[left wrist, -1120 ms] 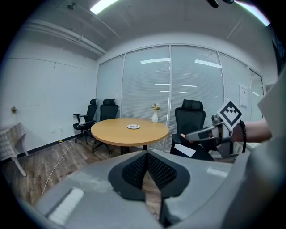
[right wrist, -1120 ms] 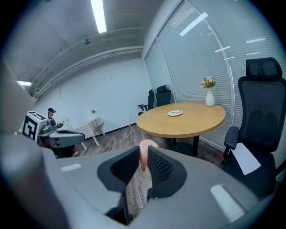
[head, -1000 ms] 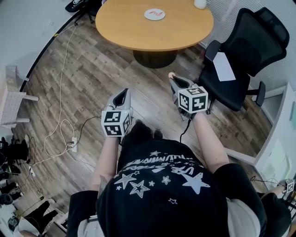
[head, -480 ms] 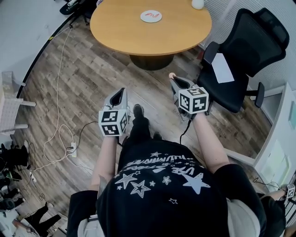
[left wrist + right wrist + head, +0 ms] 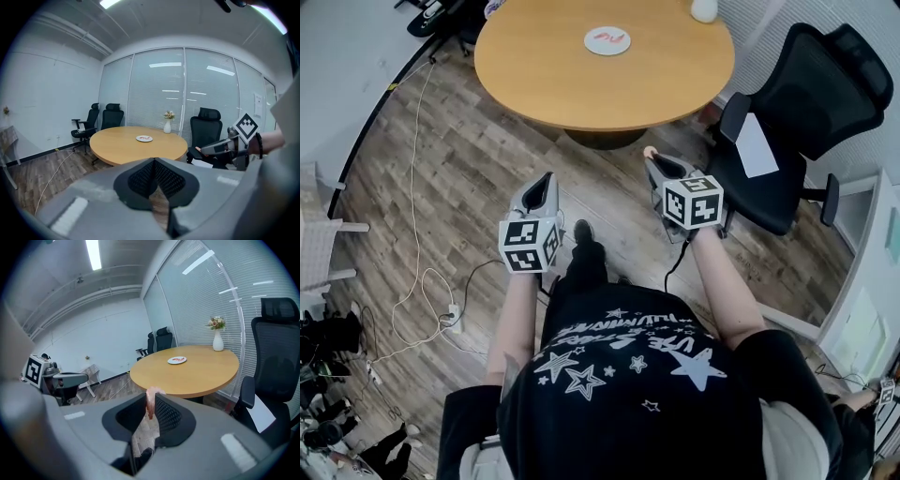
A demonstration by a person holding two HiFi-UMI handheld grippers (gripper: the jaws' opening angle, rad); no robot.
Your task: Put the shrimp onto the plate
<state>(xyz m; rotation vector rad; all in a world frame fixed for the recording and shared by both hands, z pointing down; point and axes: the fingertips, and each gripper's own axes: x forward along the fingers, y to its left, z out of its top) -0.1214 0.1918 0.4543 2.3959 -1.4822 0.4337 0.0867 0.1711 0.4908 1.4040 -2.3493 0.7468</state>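
A pale pink shrimp (image 5: 151, 402) is pinched at the tip of my right gripper (image 5: 651, 157), which is shut on it; the shrimp (image 5: 649, 151) shows as a small pink tip in the head view. My left gripper (image 5: 546, 178) is shut with nothing in it. Both are held over the wooden floor, short of the round wooden table (image 5: 534, 66). A white plate (image 5: 607, 40) with a red shrimp on it lies on the far part of the table. The plate (image 5: 177, 360) also shows in the right gripper view and the plate (image 5: 144, 138) in the left gripper view.
A black office chair (image 5: 811, 103) with a white sheet on its seat stands to the right. A white vase (image 5: 704, 8) sits at the table's far edge. A white cable (image 5: 417, 159) runs across the floor at left. More black chairs (image 5: 101, 119) stand beyond the table.
The person has walked toward the table: it now lies nearer and lower in the head view. Both grippers stay shut, the right one still holding the shrimp.
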